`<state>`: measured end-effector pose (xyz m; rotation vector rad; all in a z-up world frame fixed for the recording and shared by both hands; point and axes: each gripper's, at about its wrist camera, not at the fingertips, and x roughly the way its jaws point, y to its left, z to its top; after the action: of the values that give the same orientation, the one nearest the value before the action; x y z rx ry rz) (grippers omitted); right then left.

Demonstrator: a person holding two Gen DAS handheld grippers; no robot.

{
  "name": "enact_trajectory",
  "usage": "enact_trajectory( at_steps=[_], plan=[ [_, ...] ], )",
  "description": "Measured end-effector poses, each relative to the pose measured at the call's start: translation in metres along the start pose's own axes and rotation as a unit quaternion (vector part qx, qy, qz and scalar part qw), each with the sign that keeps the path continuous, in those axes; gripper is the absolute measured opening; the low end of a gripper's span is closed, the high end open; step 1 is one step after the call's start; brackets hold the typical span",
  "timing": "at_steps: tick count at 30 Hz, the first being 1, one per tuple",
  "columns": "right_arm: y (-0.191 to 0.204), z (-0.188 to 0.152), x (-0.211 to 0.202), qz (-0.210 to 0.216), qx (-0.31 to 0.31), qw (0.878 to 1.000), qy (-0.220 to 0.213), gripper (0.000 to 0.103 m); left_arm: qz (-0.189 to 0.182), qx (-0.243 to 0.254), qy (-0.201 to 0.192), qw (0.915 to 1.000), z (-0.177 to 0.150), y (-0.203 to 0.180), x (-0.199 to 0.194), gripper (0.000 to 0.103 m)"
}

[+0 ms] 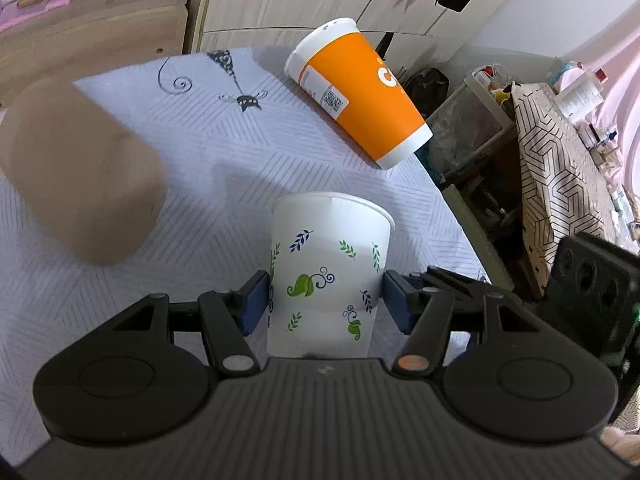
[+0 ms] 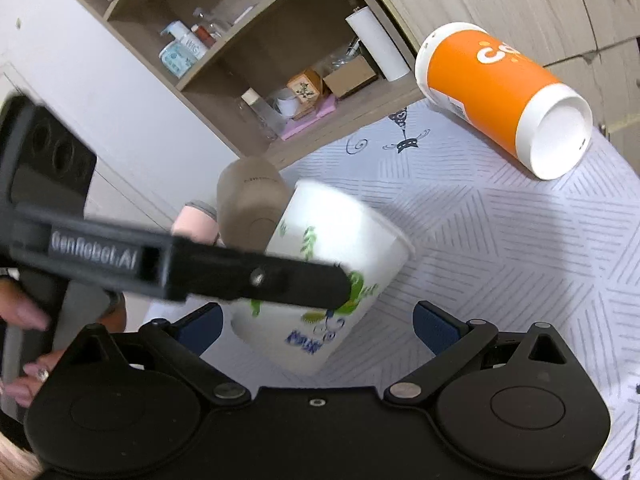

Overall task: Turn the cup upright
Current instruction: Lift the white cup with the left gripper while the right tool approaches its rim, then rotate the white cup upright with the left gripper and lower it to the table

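My left gripper (image 1: 325, 300) is shut on a white paper cup with green and blue leaf prints (image 1: 326, 272), its blue pads pressed on both sides, rim facing away and up. In the right wrist view the same cup (image 2: 340, 240) hangs tilted above the cloth with the left gripper's black finger (image 2: 260, 276) across it. My right gripper (image 2: 318, 324) is open and empty, its jaws wide apart just below the cup. An orange cup (image 1: 360, 92) lies on its side on the cloth; it also shows in the right wrist view (image 2: 500, 92), its open mouth toward me.
A brown cup (image 1: 80, 172) lies on its side at the left, blurred; it also shows in the right wrist view (image 2: 252, 200). The round table has a pale patterned cloth (image 1: 200, 140). A wooden shelf (image 2: 280, 60) with bottles stands behind. Clutter and a patterned bag (image 1: 560, 184) sit right of the table.
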<state>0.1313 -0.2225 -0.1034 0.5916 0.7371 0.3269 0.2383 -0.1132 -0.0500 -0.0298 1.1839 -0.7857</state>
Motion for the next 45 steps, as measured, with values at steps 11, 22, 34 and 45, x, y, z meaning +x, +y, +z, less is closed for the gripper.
enact_trajectory(
  at_steps=[11, 22, 34, 45],
  plan=[
    [0.007, -0.005, -0.003, 0.027, -0.020, 0.999, -0.009, 0.080, -0.019, -0.017, -0.016, 0.9995, -0.018, 0.012, -0.013, 0.060],
    [0.036, -0.022, -0.009, 0.055, -0.095, 0.994, -0.003, 0.078, 0.006, 0.000, -0.068, 0.9977, -0.060, 0.009, -0.043, 0.061],
    [0.081, -0.057, -0.018, 0.041, -0.218, 0.974, -0.037, 0.075, 0.028, 0.051, -0.155, 0.9862, -0.117, 0.010, -0.074, 0.062],
    [0.105, -0.067, 0.004, -0.022, -0.329, 0.943, -0.048, 0.072, 0.048, 0.074, -0.209, 0.9739, -0.136, 0.023, -0.081, 0.062]
  ],
)
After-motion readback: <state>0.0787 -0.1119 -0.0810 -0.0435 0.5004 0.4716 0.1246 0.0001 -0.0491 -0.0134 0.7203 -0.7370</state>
